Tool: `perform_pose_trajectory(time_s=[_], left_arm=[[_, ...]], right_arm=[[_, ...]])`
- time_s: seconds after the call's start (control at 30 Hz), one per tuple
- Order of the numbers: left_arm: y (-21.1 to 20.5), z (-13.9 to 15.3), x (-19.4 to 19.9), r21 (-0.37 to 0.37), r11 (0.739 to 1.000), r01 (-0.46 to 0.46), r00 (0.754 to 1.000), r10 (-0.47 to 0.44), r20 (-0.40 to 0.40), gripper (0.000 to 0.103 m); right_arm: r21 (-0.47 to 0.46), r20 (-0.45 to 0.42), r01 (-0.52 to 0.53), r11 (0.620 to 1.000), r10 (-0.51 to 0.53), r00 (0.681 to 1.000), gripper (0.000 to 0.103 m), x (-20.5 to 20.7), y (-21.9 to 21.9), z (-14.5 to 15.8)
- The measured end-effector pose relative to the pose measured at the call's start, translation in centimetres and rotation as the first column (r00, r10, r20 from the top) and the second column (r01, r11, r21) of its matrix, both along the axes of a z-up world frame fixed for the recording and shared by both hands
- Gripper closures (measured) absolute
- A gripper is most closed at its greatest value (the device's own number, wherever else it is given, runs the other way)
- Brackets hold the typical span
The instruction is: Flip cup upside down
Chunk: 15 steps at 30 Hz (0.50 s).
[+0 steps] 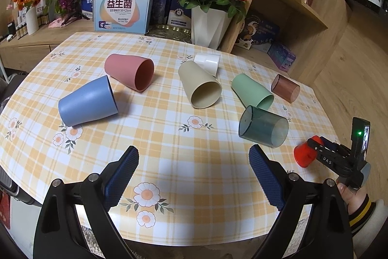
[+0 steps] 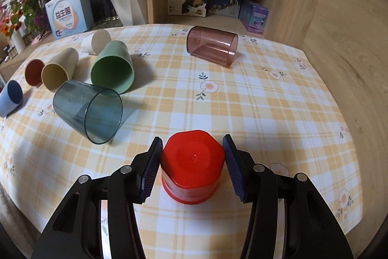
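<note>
Right tongs (image 2: 192, 159) are set around the red cup (image 2: 191, 166); left tongs (image 1: 194, 174) are held spread and empty.

The red cup stands upside down near the table (image 2: 266, 113) front edge; its left side is touched by one pad, while a slim gap is seen at the other. Bare cloth is left ahead. Seven cups lie toppled, nothing seen inside them; the blue cup (image 1: 88, 102) is seen whole only from the left wrist.

The white cup (image 1: 208, 62) lies half hidden behind the beige cup (image 1: 200, 86), and the pink cup (image 2: 34, 72) shows only its mouth in the right wrist view. There the blue cup (image 2: 10, 97) is cut by the left edge. The right gripper (image 1: 315, 149) covers part of the red cup (image 1: 304, 154), so its grip cannot be judged there.
</note>
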<state>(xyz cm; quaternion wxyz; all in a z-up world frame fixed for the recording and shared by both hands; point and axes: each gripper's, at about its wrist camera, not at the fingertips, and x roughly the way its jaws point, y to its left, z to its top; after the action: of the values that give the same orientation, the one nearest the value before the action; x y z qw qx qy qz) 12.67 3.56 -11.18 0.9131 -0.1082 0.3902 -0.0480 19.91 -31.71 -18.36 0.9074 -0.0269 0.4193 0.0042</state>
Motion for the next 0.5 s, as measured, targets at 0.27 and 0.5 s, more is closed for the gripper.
perform_pose_trajectory(time_s=[0.27,0.5], left_arm=[[-0.2,1.0,0.0,0.048,0.999,0.003,1.0,-0.004,0.023,0.013],[-0.1,4.6,-0.4,0.108,0.994,0.031,0.993,-0.043,0.112,0.013]], right_arm=[[0.021,-0.033,0.009,1.0,-0.008,0.999,0.052,0.3,0.2,0.2],[0.069,0.013,0.01,0.998,-0.011,1.0,0.039,-0.5,0.8,3.4]])
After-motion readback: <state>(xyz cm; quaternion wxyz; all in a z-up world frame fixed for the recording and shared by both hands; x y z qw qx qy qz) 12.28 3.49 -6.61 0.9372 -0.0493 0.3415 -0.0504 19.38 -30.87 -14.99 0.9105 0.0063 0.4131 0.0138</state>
